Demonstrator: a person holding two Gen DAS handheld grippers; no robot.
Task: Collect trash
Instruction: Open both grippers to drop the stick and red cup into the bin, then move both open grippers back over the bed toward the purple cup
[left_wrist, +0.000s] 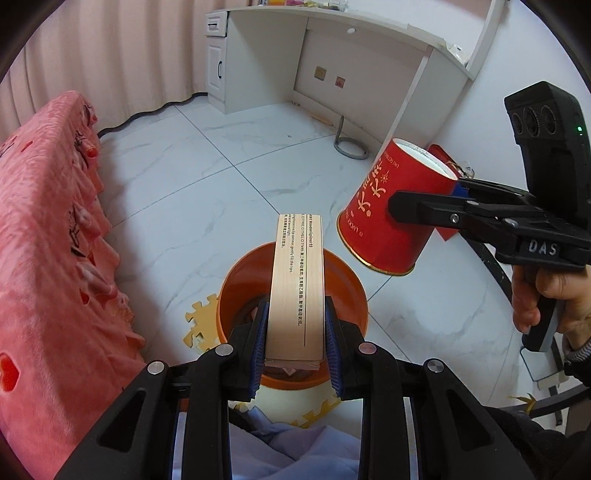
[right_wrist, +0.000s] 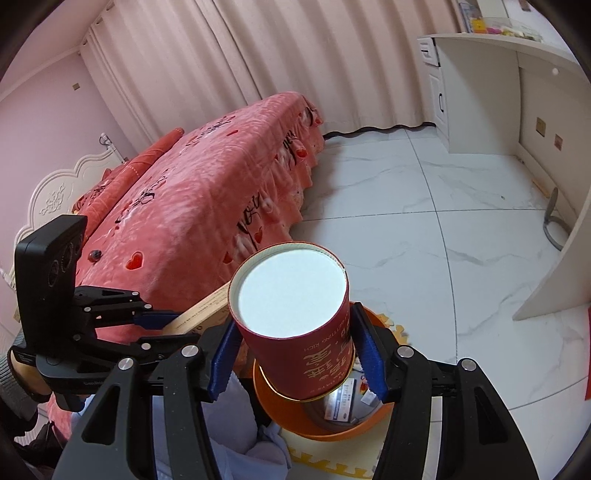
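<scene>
My left gripper (left_wrist: 295, 332) is shut on a long pale wooden-look box (left_wrist: 297, 280) with printed text, held over the orange bin (left_wrist: 343, 291) on the floor. My right gripper (right_wrist: 299, 354) is shut on a red paper cup (right_wrist: 295, 317) with gold lettering, held upside down, white base toward the camera, above the orange bin (right_wrist: 291, 421). In the left wrist view the red cup (left_wrist: 388, 206) hangs to the right of the bin, clamped by the right gripper (left_wrist: 417, 206). The left gripper (right_wrist: 162, 325) with the box (right_wrist: 203, 310) shows at left in the right wrist view. The bin holds small packets (right_wrist: 341, 402).
A bed with a pink-red cover (right_wrist: 192, 192) stands left of the bin. A white desk (left_wrist: 332, 55) stands at the far wall. A yellow puzzle mat (left_wrist: 199, 321) lies under the bin on the white tiled floor (left_wrist: 207, 173). Light blue cloth (left_wrist: 288, 450) lies below the grippers.
</scene>
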